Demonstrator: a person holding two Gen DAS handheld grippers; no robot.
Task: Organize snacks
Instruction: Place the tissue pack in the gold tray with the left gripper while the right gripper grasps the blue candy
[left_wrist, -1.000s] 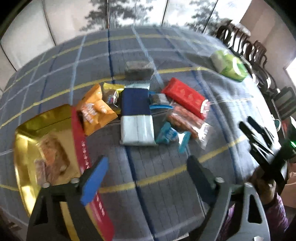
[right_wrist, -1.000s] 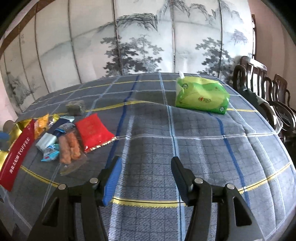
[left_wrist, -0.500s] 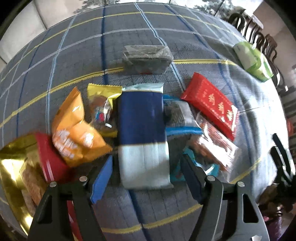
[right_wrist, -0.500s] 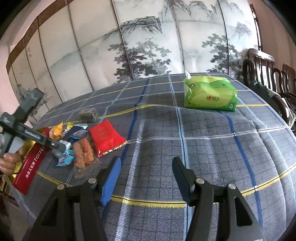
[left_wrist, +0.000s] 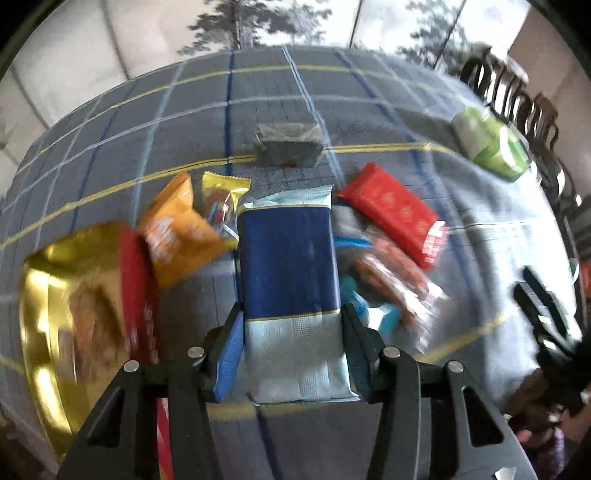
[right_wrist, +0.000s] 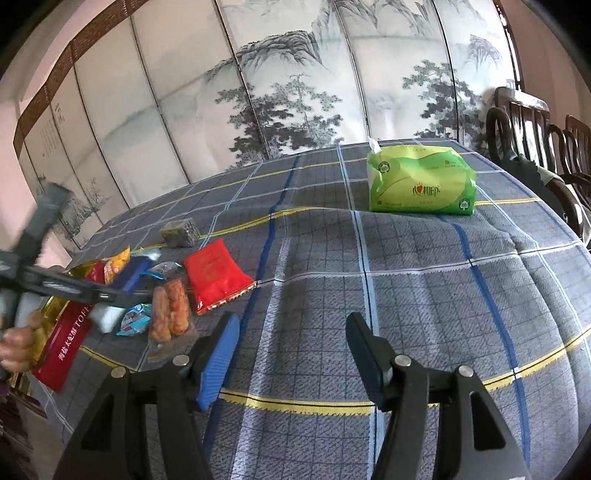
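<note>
Packet look: navy-and-pale-blue packet (left_wrist: 291, 295), long and flat, dark upper part, light embossed lower end.
Where it lies: on the plaid tablecloth (right_wrist: 424, 295), among the snacks, right of the orange bag (left_wrist: 177, 236) and the gold tin (left_wrist: 48, 317).
Left gripper (left_wrist: 291, 354): jaws closing, the packet's pale end between them, fingers (left_wrist: 229, 354) at its sides.
Right gripper (right_wrist: 291, 350): jaws apart over bare cloth, nothing between.
Count: 1 red packet (left_wrist: 391, 214), 1 grey block (left_wrist: 288, 146), 1 green tissue pack (right_wrist: 421, 181).
</note>
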